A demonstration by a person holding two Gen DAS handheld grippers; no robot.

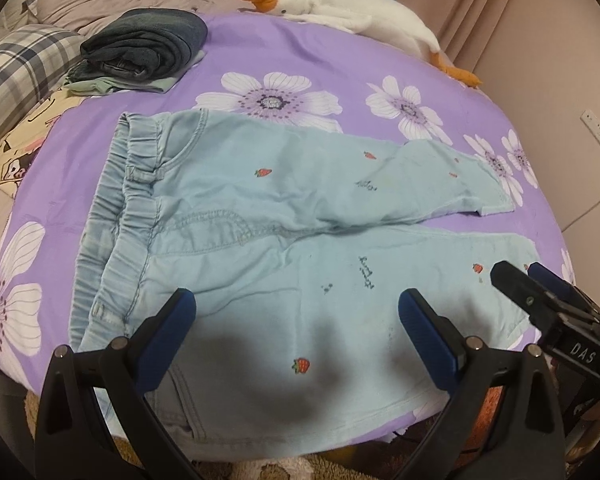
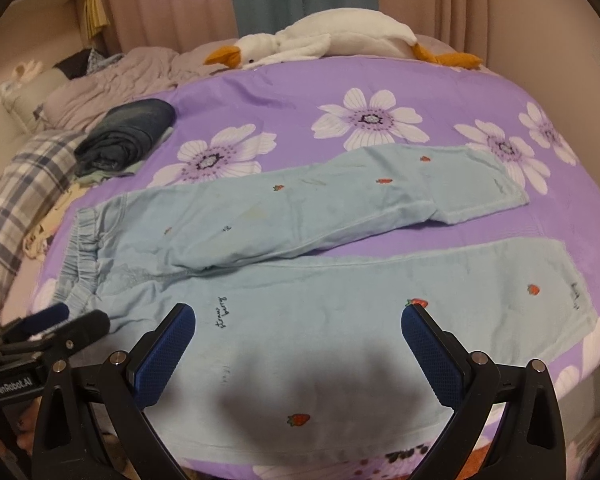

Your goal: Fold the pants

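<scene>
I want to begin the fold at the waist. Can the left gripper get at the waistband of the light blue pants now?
Probably yes. The left gripper is open above the near leg, and the waistband lies flat and uncovered to its left, with nothing between them.

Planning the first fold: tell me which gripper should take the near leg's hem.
Right. The right gripper hovers open over the near leg of the pants, toward its hem. The left gripper sits open by the waistband.
</scene>
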